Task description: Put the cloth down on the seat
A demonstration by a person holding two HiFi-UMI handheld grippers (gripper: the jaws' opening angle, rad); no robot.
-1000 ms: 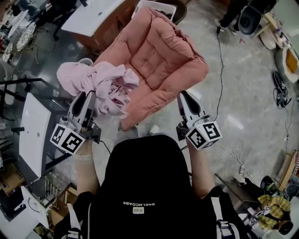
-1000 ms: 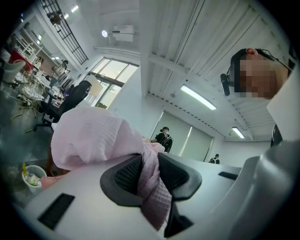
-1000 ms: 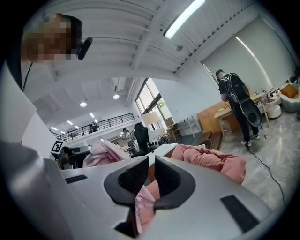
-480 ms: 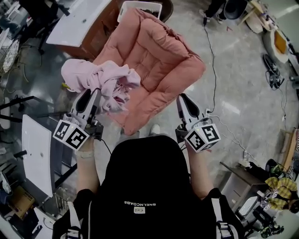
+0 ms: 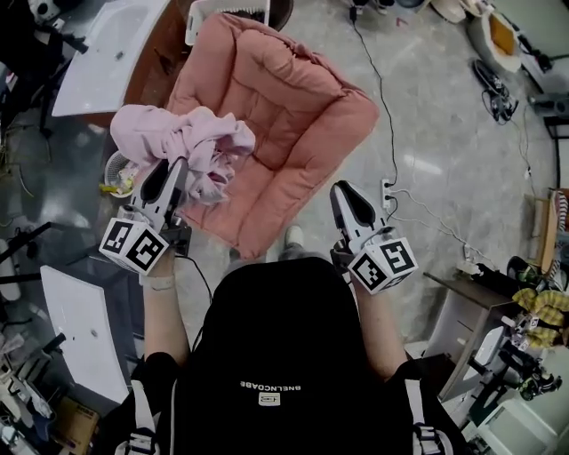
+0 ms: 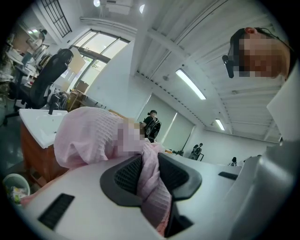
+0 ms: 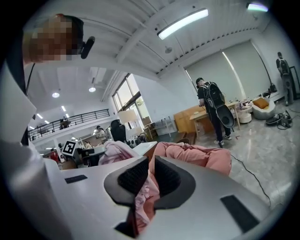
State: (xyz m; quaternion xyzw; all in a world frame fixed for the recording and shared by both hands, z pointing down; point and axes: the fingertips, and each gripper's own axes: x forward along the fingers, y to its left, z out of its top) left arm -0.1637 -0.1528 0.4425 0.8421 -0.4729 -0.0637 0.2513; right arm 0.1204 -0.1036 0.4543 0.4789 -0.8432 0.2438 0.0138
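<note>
The pink cloth [image 5: 178, 142] hangs bunched from my left gripper [image 5: 173, 169], over the left edge of the salmon cushioned seat [image 5: 276, 107]. In the left gripper view a twisted fold of the cloth [image 6: 79, 140] runs between the pads, and the left gripper [image 6: 150, 164] is shut on it. My right gripper [image 5: 340, 188] hovers by the seat's front right edge and nothing hangs from it. In the right gripper view the right gripper [image 7: 151, 168] stands with its jaws nearly together. Only the seat [image 7: 197, 157] shows through the slit, and the cloth [image 7: 117, 152] is off to the left.
A white table [image 5: 98, 62] and a white basket [image 5: 227, 9] stand behind the seat. A small bin [image 5: 116, 173] sits left of it. Cables [image 5: 391, 107] and a power strip [image 5: 388, 191] lie on the floor to the right. A person [image 7: 213, 110] stands farther off.
Both grippers have drawn a little closer to the seat, which now sits higher and more to the left in view. The cloth stays gripped in the left gripper.
</note>
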